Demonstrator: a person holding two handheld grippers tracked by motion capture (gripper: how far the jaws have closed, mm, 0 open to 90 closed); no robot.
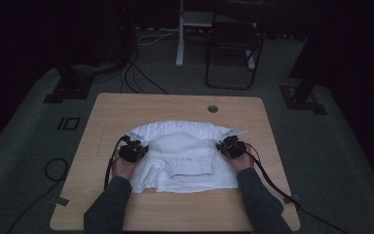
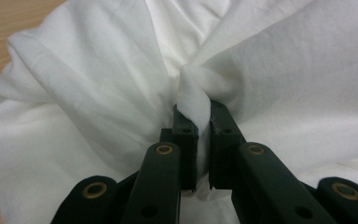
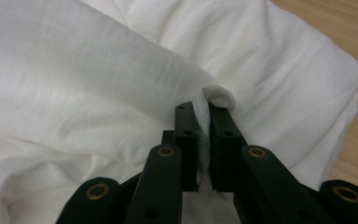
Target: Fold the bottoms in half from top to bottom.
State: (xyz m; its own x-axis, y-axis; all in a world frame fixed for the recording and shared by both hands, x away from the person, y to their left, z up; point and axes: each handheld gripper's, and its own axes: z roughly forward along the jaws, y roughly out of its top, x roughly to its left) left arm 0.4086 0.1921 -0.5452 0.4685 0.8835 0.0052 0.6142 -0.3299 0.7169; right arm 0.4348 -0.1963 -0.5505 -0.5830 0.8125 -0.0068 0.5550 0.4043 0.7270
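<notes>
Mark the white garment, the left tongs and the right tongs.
white garment [image 1: 187,148], high view, its middle panel.
left tongs [image 2: 203,122], left gripper view, between the tips.
right tongs [image 3: 202,125], right gripper view, between the tips.

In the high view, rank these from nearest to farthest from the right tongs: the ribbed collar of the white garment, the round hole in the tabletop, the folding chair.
1. Ribbed collar, just left of the right tongs.
2. Round hole, beyond them.
3. Folding chair, on the floor past the table.

I see a soft, matt white cotton garment [image 1: 185,156] with a ribbed hem. The table [image 1: 126,109] is smooth pale wood.
</notes>
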